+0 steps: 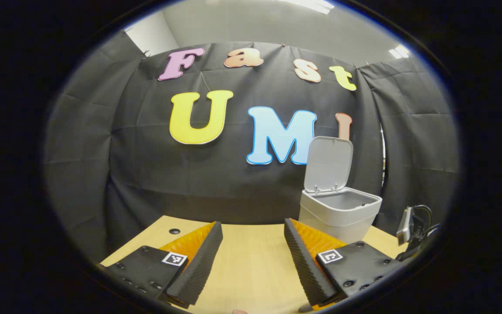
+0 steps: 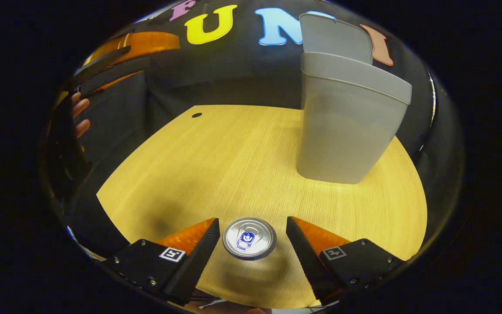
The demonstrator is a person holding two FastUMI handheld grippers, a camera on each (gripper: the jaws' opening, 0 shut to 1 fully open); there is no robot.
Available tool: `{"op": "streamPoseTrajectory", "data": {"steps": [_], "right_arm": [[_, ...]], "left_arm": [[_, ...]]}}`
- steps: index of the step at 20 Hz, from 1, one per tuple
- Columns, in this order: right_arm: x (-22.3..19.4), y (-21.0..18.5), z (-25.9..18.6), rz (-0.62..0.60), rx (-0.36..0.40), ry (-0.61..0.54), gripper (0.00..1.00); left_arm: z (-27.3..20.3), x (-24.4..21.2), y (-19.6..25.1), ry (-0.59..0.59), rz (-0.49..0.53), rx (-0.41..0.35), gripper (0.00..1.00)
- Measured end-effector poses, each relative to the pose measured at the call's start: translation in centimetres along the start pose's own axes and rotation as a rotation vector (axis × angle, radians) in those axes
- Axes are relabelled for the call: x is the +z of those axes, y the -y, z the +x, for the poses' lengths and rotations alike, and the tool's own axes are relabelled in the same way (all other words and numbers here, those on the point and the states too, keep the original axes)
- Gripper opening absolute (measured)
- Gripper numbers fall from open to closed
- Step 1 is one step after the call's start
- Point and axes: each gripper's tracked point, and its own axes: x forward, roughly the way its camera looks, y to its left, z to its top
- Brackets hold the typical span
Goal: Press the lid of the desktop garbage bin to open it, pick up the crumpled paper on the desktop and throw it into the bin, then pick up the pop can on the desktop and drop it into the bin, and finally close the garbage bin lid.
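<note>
The grey desktop bin (image 1: 340,213) stands on the wooden table at the right of the left gripper view, its lid (image 1: 328,163) swung up and open. My left gripper (image 1: 252,223) hovers open over the table with nothing between its fingers. In the right gripper view I look down on a pop can (image 2: 249,238) standing upright, silver top up. My right gripper (image 2: 252,219) is open around the can, with a small gap on each side. The bin (image 2: 347,122) rises behind and to the right of the can.
The light wooden table (image 2: 216,152) has a small dark hole (image 2: 196,115) near its far left corner. The left gripper (image 2: 111,65) and the hand (image 2: 79,117) holding it hang at the upper left of the right gripper view. Black cloth walls close the back and sides.
</note>
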Motion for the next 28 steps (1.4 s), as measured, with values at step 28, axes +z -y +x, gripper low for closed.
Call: {"op": "streamPoseTrajectory", "data": {"steps": [28], "right_arm": [[7.3,3.6,-5.8,0.032,-0.044,0.264,0.83]], "left_arm": [[-1.0,0.0,1.5,-0.003,0.003,0.005,0.95]]}}
